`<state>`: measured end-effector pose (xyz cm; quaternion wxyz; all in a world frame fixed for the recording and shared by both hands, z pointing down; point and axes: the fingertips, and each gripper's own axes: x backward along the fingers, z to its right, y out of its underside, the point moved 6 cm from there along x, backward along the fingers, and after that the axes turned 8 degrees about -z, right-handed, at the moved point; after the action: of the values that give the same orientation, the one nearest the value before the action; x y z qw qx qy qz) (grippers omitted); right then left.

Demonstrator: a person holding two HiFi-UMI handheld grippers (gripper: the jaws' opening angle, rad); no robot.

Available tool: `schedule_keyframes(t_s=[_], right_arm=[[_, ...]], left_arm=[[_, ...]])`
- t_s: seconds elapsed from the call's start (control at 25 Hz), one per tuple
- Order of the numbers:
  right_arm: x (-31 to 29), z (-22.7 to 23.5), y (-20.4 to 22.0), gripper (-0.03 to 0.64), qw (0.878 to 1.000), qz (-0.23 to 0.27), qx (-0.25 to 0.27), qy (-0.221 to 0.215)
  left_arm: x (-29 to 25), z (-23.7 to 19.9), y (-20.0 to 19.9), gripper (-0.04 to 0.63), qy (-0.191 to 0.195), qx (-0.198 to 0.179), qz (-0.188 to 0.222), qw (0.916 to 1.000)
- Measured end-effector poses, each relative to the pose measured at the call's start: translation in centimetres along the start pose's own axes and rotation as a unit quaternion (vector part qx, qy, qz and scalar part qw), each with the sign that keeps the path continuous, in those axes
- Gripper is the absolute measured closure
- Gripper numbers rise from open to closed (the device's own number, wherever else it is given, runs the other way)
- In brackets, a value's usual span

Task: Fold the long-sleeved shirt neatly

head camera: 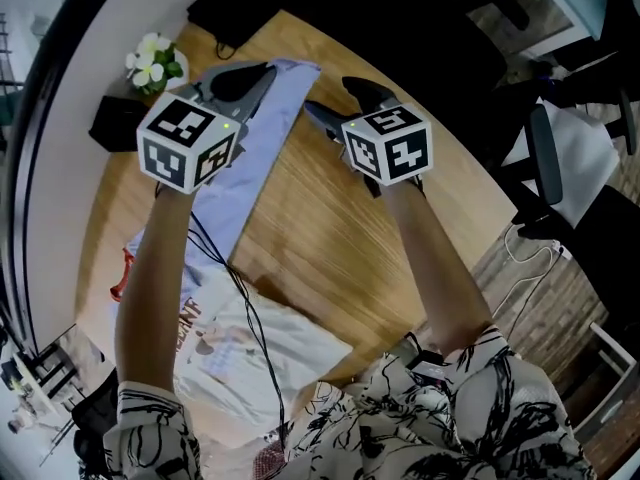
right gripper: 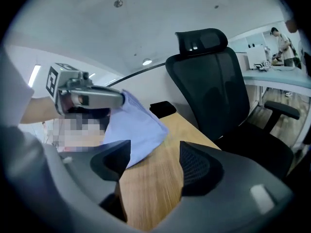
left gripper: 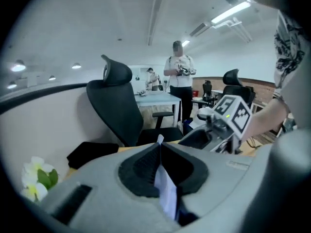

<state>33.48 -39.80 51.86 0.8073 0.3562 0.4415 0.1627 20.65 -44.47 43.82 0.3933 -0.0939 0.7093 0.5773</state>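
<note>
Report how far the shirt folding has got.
Done: the pale blue shirt lies as a narrow strip on the table, seemingly folded lengthwise. In hand: the left hand-held gripper pinches its far end; the right hand-held gripper is open, empty. Left: probably the cross folds.

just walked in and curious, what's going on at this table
A person holds a gripper in each hand and is folding a light blue shirt on a wooden table. The left gripper is shut on a bit of the shirt's fabric. The right gripper is open, its fingers apart over bare wood beside the shirt, holding nothing.
</note>
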Motion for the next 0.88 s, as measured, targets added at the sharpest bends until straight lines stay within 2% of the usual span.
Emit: schedule_keyframes(t_s=[0.08, 0.2, 0.28, 0.4, 0.44, 0.48, 0.6, 0.76, 0.88], right_arm=[[-0.6, -0.3, -0.8, 0.287, 1.000, 0.002, 0.022, -0.009], [-0.9, -1.1, -1.9, 0.300, 0.997, 0.031, 0.043, -0.061], [-0.9, -1.7, -2.6, 0.364, 0.991, 0.063, 0.056, -0.105], [-0.7, -2.8, -3.4, 0.459, 0.981, 0.087, 0.086, -0.150], [-0.5, -3.1, -3.5, 0.543, 0.979, 0.086, 0.096, -0.155], [-0.2, -3.3, -3.6, 0.586, 0.979, 0.084, 0.104, -0.157], [1.4, -4.5, -4.0, 0.589, 0.978, 0.083, 0.125, -0.146], [5.6, -8.7, -5.1, 0.591, 0.978, 0.101, 0.160, -0.090], [9.1, -13.7, -6.1, 0.592, 0.977, 0.124, 0.164, -0.057]], left_arm=[[2.1, 0.9, -1.0, 0.581, 0.009, -0.036, 0.007, 0.9993], [4.2, 1.9, -1.0, 0.581, 0.020, -0.094, 0.003, 0.9953], [4.9, 2.3, -0.4, 0.581, 0.034, -0.120, 0.002, 0.9922], [5.9, 2.8, 0.3, 0.581, 0.057, -0.127, 0.013, 0.9901], [6.2, 2.9, 0.5, 0.581, 0.057, -0.126, 0.013, 0.9903], [6.5, 2.7, 0.8, 0.581, 0.050, -0.124, 0.012, 0.9910], [7.9, 1.7, 1.4, 0.581, 0.002, -0.100, 0.012, 0.9950], [10.9, 1.0, 0.9, 0.580, -0.056, -0.072, 0.039, 0.9951], [14.3, 0.8, 0.6, 0.580, -0.069, -0.050, 0.064, 0.9943]])
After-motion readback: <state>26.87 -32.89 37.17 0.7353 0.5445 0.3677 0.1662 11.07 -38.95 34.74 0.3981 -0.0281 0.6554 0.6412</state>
